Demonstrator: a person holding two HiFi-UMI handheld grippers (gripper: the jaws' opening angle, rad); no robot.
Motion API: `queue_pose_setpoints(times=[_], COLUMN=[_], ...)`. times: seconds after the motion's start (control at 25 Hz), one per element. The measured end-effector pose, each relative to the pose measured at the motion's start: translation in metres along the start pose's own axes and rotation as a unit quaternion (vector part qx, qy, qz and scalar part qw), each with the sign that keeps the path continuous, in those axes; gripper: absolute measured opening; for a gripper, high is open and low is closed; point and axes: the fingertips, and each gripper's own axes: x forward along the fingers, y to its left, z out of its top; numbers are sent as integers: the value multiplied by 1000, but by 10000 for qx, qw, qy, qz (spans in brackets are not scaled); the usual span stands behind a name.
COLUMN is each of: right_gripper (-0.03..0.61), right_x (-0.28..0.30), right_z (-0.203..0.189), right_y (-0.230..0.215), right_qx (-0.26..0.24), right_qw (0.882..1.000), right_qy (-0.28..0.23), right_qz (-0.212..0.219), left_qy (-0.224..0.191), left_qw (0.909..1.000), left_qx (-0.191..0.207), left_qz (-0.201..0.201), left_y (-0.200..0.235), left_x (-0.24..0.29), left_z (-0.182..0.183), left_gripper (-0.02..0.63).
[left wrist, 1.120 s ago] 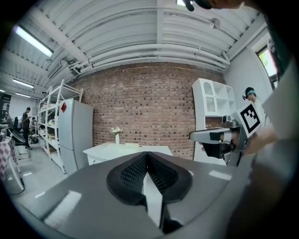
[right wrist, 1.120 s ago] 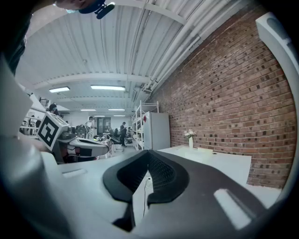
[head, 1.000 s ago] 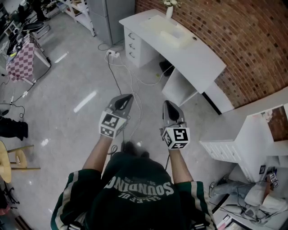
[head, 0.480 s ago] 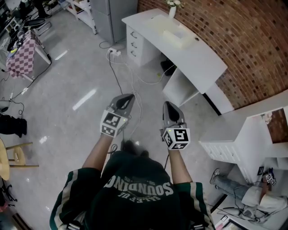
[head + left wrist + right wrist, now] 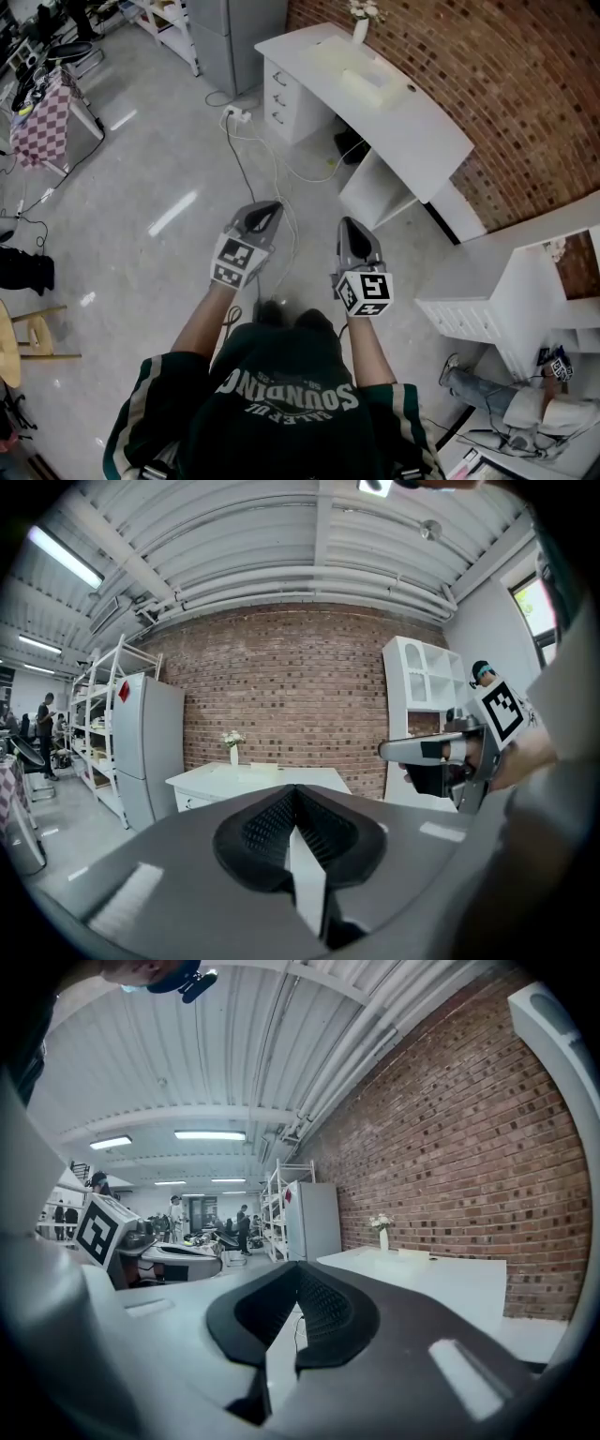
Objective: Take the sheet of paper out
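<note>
Place: we read this as an open lab or workshop hall.
Shell: brick wall (image 5: 534,94), polished grey floor (image 5: 141,216), ribbed ceiling (image 5: 187,1072) with tube lights (image 5: 211,1135).
Furnishing: white desk (image 5: 412,117), open metal shelving (image 5: 89,733), tall grey cabinet (image 5: 150,752).
Work signs: we note loose cables (image 5: 240,157) trailing over the floor and people (image 5: 176,1215) at cluttered benches far back.

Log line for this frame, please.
stage: pre-grasp | left tongs: shut, empty | right tongs: shut, empty | both over floor, short of white desk | sheet: not identifiable
</note>
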Motion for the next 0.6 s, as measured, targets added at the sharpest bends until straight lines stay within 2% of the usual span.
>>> queue_pose_setpoints(times=[0.08,0.2,0.6], right_gripper=[-5,-5,-5], right_x=[2,7,27], right_z=[-1,5,6], right_y=[2,-1,-29], right_qx=[-4,-51,-15], right_qw=[10000,10000,9998], right_qy=[18,15,-13], right_qz=[-24,-76,-194], left_qy=[80,-37,-35], left_qw=[10000,10000,9999], left_qx=[-32,-34,-90], left_qz=[-15,-33,-49], left_y=[5,12,28], left_x=[0,6,40], left_z=[-5,3,4], left_gripper=[11,11,11])
